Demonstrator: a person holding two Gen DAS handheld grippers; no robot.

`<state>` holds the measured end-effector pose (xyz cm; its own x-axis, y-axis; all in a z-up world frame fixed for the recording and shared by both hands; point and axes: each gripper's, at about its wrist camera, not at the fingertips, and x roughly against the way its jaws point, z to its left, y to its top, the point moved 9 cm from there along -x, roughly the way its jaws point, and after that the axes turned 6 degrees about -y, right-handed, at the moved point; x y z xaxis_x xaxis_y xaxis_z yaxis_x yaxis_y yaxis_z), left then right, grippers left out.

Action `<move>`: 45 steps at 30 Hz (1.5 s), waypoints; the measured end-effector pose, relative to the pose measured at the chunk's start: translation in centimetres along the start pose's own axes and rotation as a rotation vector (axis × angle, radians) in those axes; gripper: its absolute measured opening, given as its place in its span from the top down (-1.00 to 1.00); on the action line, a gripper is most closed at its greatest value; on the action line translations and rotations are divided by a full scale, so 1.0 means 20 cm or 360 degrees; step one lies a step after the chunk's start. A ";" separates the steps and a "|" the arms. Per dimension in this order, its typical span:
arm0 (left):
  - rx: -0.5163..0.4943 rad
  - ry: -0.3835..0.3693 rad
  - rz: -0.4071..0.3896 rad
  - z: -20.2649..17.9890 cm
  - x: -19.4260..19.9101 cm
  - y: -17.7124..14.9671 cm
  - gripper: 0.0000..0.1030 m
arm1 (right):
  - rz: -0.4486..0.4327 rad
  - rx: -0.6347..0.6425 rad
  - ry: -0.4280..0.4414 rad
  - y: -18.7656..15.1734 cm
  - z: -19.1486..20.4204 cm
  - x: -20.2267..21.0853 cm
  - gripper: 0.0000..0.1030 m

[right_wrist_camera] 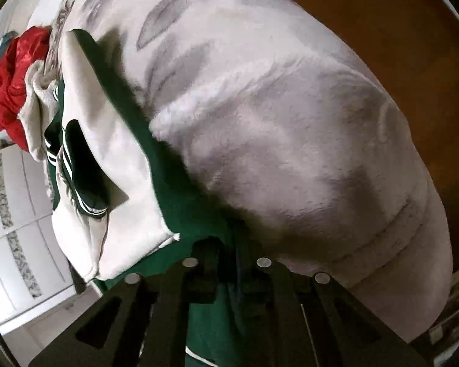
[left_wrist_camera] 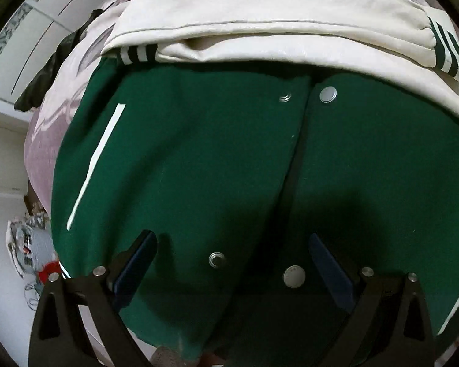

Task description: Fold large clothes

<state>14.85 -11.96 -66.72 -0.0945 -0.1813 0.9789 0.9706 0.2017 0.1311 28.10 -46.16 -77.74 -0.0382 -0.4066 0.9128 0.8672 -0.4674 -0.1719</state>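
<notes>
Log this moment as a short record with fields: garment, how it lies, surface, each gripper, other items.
garment: green jacket with cream sleeves
how it lies: front up, snaps undone, sleeves folded across the upper body
surface: pale blanket
left gripper: open, above the lower front, holding nothing
right gripper: shut on the jacket's green edge beside the blanket
other items: red cloth past the jacket; dark cloth at the blanket's edge

A home bedroom: fleece blanket [right_wrist_camera: 290, 153] spread beside white panelled wardrobe doors [right_wrist_camera: 21, 229].
</notes>
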 end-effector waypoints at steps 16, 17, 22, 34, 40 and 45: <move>0.0072 -0.0058 -0.0003 0.07 -0.03 -0.01 -0.99 | -0.0102 0.0117 -0.0111 0.12 0.04 -0.05 0.77; 0.0082 -0.0059 -0.0003 0.07 0.00 -0.02 -0.99 | -0.0059 0.0112 -0.0081 0.13 0.03 -0.03 0.68; 0.0244 -0.0042 -0.0059 0.36 0.22 -0.14 -0.99 | 0.0035 0.0065 0.0010 -0.08 -0.11 0.22 0.22; 0.0506 0.0029 0.0089 1.08 0.16 -0.47 -0.98 | 0.0445 0.0354 -0.0016 -1.28 0.46 -0.05 0.18; 0.0338 -0.0029 -0.0029 1.10 0.13 -0.40 -0.98 | 0.0229 0.0581 -0.0455 -1.38 0.72 -0.37 -0.31; 0.0144 0.0009 -0.0107 1.06 0.07 -0.32 -0.98 | 0.0077 0.0761 -0.0843 -1.44 0.88 -0.42 -0.36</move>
<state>3.76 6.93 -62.89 -0.1574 -0.2027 0.9665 0.9381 0.2751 0.2105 12.22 -15.55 -73.99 0.1468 0.0745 0.9864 0.9892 -0.0137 -0.1462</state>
